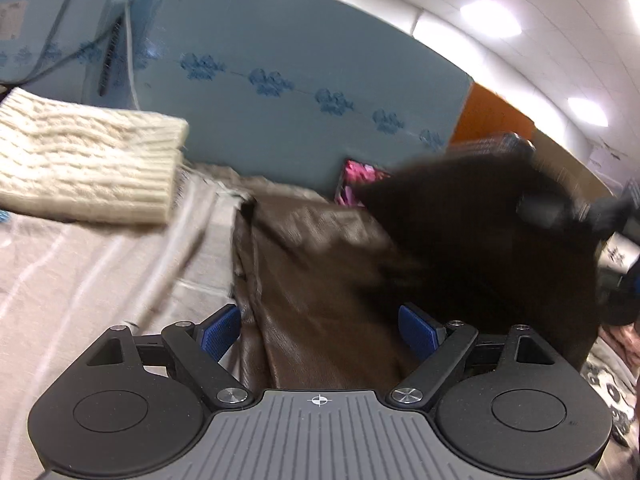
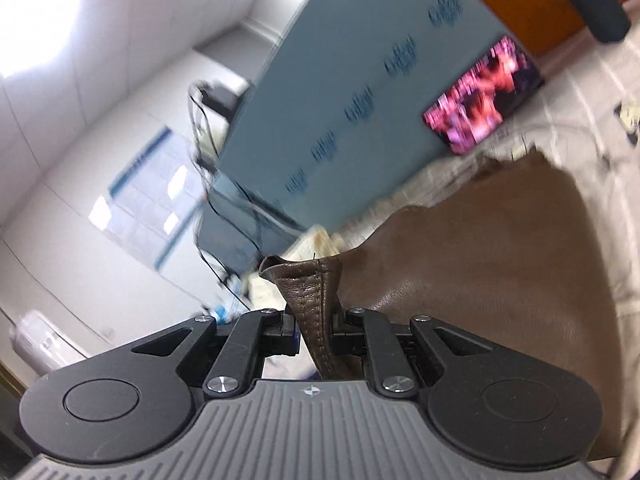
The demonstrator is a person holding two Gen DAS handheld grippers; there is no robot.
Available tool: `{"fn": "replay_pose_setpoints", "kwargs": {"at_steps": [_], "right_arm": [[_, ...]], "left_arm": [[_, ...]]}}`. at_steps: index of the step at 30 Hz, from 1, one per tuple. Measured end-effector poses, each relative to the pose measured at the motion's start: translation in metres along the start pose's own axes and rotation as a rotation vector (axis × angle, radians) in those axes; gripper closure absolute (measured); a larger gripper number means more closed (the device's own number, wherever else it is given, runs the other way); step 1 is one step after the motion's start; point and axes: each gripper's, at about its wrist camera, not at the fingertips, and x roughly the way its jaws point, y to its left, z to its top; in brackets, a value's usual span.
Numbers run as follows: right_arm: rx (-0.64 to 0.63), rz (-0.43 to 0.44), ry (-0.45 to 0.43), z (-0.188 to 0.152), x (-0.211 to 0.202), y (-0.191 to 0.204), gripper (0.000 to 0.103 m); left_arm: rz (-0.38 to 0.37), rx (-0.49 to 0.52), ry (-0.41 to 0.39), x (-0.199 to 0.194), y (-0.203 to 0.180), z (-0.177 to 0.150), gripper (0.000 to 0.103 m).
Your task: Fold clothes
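A brown leather garment (image 1: 316, 276) lies on a beige striped cloth-covered surface (image 1: 80, 280). My left gripper (image 1: 320, 330) is open, its blue pads on either side of the garment's near edge, not closed on it. My right gripper (image 2: 316, 330) is shut on a stitched hem of the same brown garment (image 2: 480, 272) and holds it lifted. In the left wrist view the right gripper (image 1: 560, 208) shows as a dark blur at the right, raising the garment's far side.
A folded cream knit sweater (image 1: 84, 168) lies at the back left. A blue padded panel (image 1: 304, 80) stands behind the surface, with a pink patterned item (image 2: 484, 96) against it. Cables hang at the panel's left end.
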Motion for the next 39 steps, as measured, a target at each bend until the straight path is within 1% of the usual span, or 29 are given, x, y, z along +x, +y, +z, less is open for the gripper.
{"fn": "replay_pose_setpoints", "kwargs": {"at_steps": [1, 2, 4, 5, 6, 7, 8, 10, 12, 13, 14, 16, 17, 19, 20, 21, 23, 25, 26, 27, 29, 30, 31, 35, 36, 38, 39], "right_arm": [[0.011, -0.008, 0.013, -0.003, 0.003, -0.003, 0.092], [0.023, -0.015, 0.026, -0.005, 0.005, -0.006, 0.092], [0.058, -0.004, 0.04, -0.011, 0.009, -0.013, 0.085], [0.07, -0.004, 0.056, -0.014, 0.011, -0.015, 0.078], [0.081, -0.005, 0.077, -0.016, 0.016, -0.017, 0.065], [0.1, 0.002, 0.099, -0.017, 0.018, -0.019, 0.058], [0.119, 0.009, 0.12, -0.018, 0.02, -0.021, 0.048], [0.168, 0.053, 0.141, -0.013, 0.018, -0.026, 0.041], [0.173, 0.098, 0.109, -0.007, 0.005, -0.026, 0.028], [0.151, 0.107, 0.073, -0.003, -0.005, -0.022, 0.026], [0.116, 0.104, 0.036, 0.001, -0.016, -0.019, 0.022], [0.058, 0.069, -0.022, 0.008, -0.034, -0.018, 0.021], [0.047, 0.025, -0.047, 0.012, -0.04, -0.02, 0.021], [0.039, -0.055, -0.088, 0.018, -0.052, -0.026, 0.021], [0.04, -0.083, -0.092, 0.022, -0.056, -0.032, 0.021], [0.041, -0.111, -0.097, 0.025, -0.06, -0.037, 0.021], [0.037, -0.171, -0.101, 0.028, -0.064, -0.045, 0.021], [0.037, -0.217, -0.105, 0.03, -0.066, -0.053, 0.021], [0.039, -0.234, -0.107, 0.03, -0.067, -0.057, 0.021], [0.04, -0.241, -0.104, 0.03, -0.069, -0.061, 0.021], [0.041, -0.257, -0.098, 0.03, -0.071, -0.068, 0.021], [0.042, -0.264, -0.094, 0.03, -0.072, -0.071, 0.021], [0.035, -0.264, -0.083, 0.03, -0.073, -0.073, 0.021], [0.007, -0.264, -0.029, 0.03, -0.066, -0.073, 0.021], [0.003, -0.261, -0.013, 0.031, -0.064, -0.073, 0.021], [-0.012, -0.264, 0.026, 0.033, -0.059, -0.076, 0.021], [-0.02, -0.27, 0.042, 0.033, -0.057, -0.076, 0.021]], "left_arm": [[0.032, 0.003, -0.031, -0.004, 0.0, 0.001, 0.015], [0.082, 0.008, -0.076, -0.01, 0.001, 0.003, 0.015], [0.167, 0.007, -0.153, -0.021, 0.001, 0.007, 0.015], [0.177, 0.001, -0.174, -0.024, 0.002, 0.009, 0.015], [0.178, -0.006, -0.186, -0.027, 0.003, 0.011, 0.015], [0.182, -0.009, -0.194, -0.029, 0.003, 0.012, 0.015], [0.189, -0.008, -0.198, -0.03, 0.002, 0.013, 0.015], [0.207, -0.004, -0.203, -0.032, -0.001, 0.014, 0.014], [0.217, 0.001, -0.208, -0.032, -0.006, 0.016, 0.013], [0.211, 0.001, -0.211, -0.033, -0.009, 0.016, 0.011], [0.188, 0.007, -0.209, -0.032, -0.014, 0.016, 0.011], [0.13, 0.028, -0.2, -0.03, -0.025, 0.017, 0.01], [0.104, 0.051, -0.189, -0.029, -0.032, 0.015, 0.01], [0.06, 0.124, -0.149, -0.025, -0.05, 0.009, 0.008], [0.051, 0.174, -0.119, -0.021, -0.058, 0.005, 0.008], [0.057, 0.227, -0.084, -0.016, -0.066, -0.001, 0.008], [0.117, 0.327, 0.016, 0.0, -0.076, -0.014, 0.008], [0.176, 0.397, 0.106, 0.015, -0.08, -0.024, 0.007], [0.187, 0.408, 0.125, 0.018, -0.081, -0.027, 0.007], [0.183, 0.4, 0.123, 0.016, -0.079, -0.026, 0.007], [0.159, 0.345, 0.103, 0.008, -0.073, -0.02, 0.007], [0.143, 0.298, 0.094, 0.003, -0.066, -0.016, 0.007], [0.121, 0.229, 0.093, -0.002, -0.056, -0.011, 0.007], [0.018, -0.166, 0.149, -0.016, -0.001, 0.004, 0.007], [0.006, -0.228, 0.166, -0.018, 0.009, 0.004, 0.007], [-0.001, -0.305, 0.201, -0.02, 0.024, 0.004, 0.007], [-0.007, -0.327, 0.216, -0.019, 0.027, 0.004, 0.007]]}}
